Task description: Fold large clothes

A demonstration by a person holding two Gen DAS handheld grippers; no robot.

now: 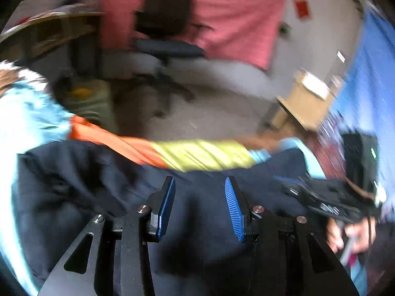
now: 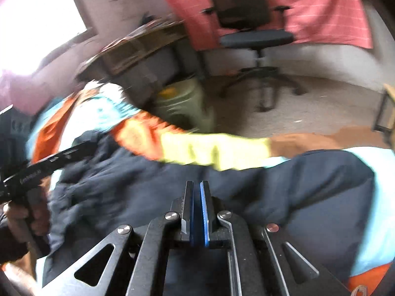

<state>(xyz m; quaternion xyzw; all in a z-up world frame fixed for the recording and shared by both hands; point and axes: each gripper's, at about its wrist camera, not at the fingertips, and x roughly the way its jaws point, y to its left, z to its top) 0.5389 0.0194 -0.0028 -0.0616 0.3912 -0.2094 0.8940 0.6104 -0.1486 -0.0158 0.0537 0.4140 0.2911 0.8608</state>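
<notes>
A large dark navy garment (image 1: 98,185) lies rumpled on a light blue bedspread (image 1: 29,120) with orange, yellow and brown stripes. My left gripper (image 1: 200,185) hovers over the garment's middle with its blue pads (image 1: 233,212) wide apart and nothing pinched. In the right wrist view the left gripper (image 2: 81,149) comes in from the left, held by a hand (image 2: 22,219), with its tip at the garment's bunched left part (image 2: 98,185). My right gripper (image 2: 196,190) stands over the smoother right part (image 2: 308,185), its pads almost touching, and I see no cloth between them. From the left wrist, the right gripper (image 1: 290,188) is blurred.
A black office chair (image 2: 249,24) stands on the carpet before a pink cloth (image 2: 333,5) hung on the wall. A green can with a yellow lid (image 2: 180,101) sits near a wooden desk (image 2: 138,46). A cardboard box (image 1: 306,98) and a blue cloth (image 1: 370,86) are at the right.
</notes>
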